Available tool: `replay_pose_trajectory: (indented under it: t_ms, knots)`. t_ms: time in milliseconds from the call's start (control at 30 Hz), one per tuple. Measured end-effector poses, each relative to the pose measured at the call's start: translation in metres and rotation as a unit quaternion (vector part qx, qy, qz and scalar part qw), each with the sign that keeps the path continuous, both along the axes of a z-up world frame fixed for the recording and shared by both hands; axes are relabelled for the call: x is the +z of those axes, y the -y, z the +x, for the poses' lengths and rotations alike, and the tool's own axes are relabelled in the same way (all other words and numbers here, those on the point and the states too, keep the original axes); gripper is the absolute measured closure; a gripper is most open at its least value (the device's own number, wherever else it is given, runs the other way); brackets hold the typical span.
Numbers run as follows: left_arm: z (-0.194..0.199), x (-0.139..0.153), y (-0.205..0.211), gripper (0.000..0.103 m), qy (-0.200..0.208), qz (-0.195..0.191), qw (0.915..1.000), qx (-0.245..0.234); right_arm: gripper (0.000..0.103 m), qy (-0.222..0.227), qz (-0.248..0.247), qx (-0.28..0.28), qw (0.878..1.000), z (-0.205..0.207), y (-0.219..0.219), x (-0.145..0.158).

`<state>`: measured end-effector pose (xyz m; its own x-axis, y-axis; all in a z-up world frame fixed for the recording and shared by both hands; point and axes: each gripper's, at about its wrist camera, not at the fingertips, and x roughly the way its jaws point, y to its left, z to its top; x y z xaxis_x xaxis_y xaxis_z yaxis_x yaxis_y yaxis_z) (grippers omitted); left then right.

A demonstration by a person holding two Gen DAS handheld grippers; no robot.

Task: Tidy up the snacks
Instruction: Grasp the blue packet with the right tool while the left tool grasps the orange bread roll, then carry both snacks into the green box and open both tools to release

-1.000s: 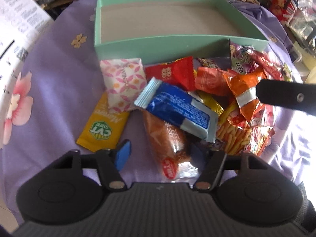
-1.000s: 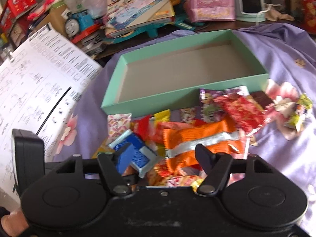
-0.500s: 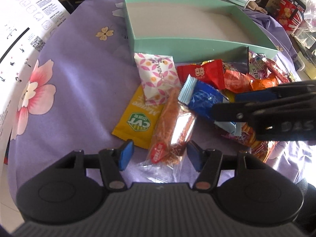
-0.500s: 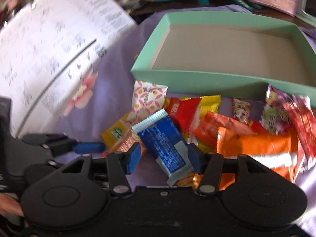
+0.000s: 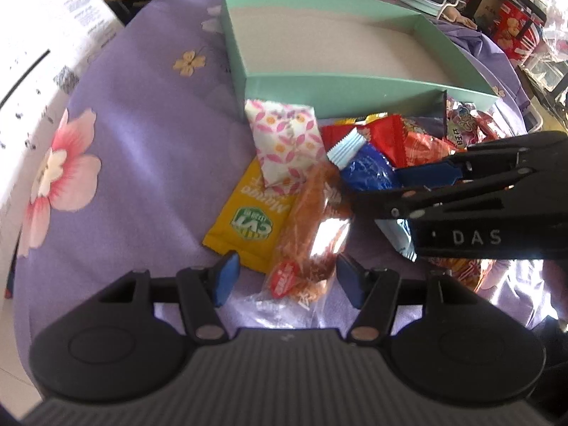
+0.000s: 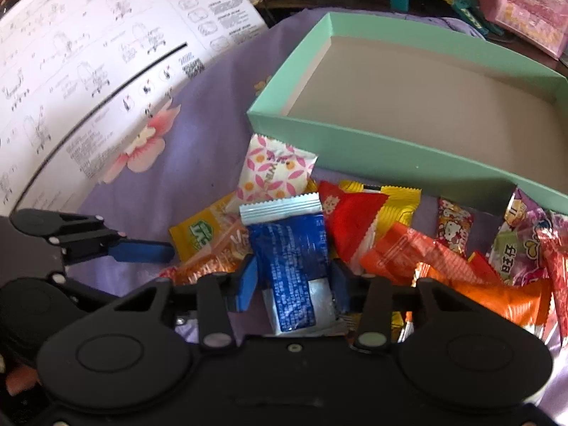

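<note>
A pile of snack packets lies on the purple floral cloth in front of an empty mint-green box point(image 5: 355, 88) point(image 6: 390, 149). My left gripper point(image 5: 288, 278) is open and straddles the lower end of an orange snack in clear wrap point(image 5: 312, 234); its pads stand apart from the wrap. My right gripper point(image 6: 293, 285) point(image 5: 374, 186) points down over a blue packet point(image 6: 291, 266) point(image 5: 365, 170). Its jaws are closing, with the packet between them and the pads right at its edges. One blue left fingertip point(image 6: 149, 252) shows in the right wrist view.
Around the blue packet lie a pink patterned packet point(image 5: 287, 142), a yellow packet point(image 5: 248, 220), a red packet point(image 6: 348, 220) and orange packets point(image 6: 426, 259). A white instruction sheet point(image 6: 88, 71) covers the left. Boxes and toys crowd the far edge behind the box.
My right gripper has come down and leftward over the blue packet, rolled, and its jaws have narrowed around it. My left gripper has shifted a little along the orange snack.
</note>
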<state>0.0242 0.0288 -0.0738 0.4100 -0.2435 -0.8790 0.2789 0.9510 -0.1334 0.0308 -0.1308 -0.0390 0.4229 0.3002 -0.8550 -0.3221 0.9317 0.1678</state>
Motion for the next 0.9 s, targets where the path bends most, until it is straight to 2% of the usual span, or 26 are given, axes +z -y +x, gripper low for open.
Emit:
replay_pose_trajectory:
  t_ms: [200,267,333,367,400,433,700,900]
  knots:
    - [0.006,0.009,0.020,0.043,0.020,0.001,0.9991,-0.038,0.060,0.005,0.028,-0.037,0.999,-0.004,0.020,0.012]
    - [0.009,0.005,0.028,0.048,0.007,0.006,0.9987,-0.049,0.060,0.012,0.038,-0.048,0.998,-0.006,0.027,0.019]
    - [0.008,0.003,0.036,0.048,0.002,0.011,0.9980,-0.063,0.060,0.020,0.045,-0.060,0.997,-0.008,0.034,0.025]
    - [0.007,0.001,0.039,0.055,0.003,0.018,0.9978,-0.064,0.060,0.024,0.048,-0.064,0.997,-0.009,0.037,0.027]
    - [0.006,-0.001,0.041,0.064,0.004,0.027,0.9977,-0.063,0.060,0.027,0.050,-0.068,0.996,-0.010,0.039,0.029]
    - [0.005,-0.001,0.042,0.065,0.002,0.027,0.9978,-0.061,0.060,0.030,0.051,-0.071,0.996,-0.011,0.042,0.030]
    - [-0.004,0.022,0.034,0.066,0.009,0.021,0.9990,-0.038,0.060,0.049,0.066,-0.089,0.993,-0.021,0.054,0.036]
    - [0.002,0.061,0.024,0.066,0.044,-0.001,0.9988,-0.023,0.060,0.065,0.077,-0.096,0.990,-0.019,0.064,0.053]
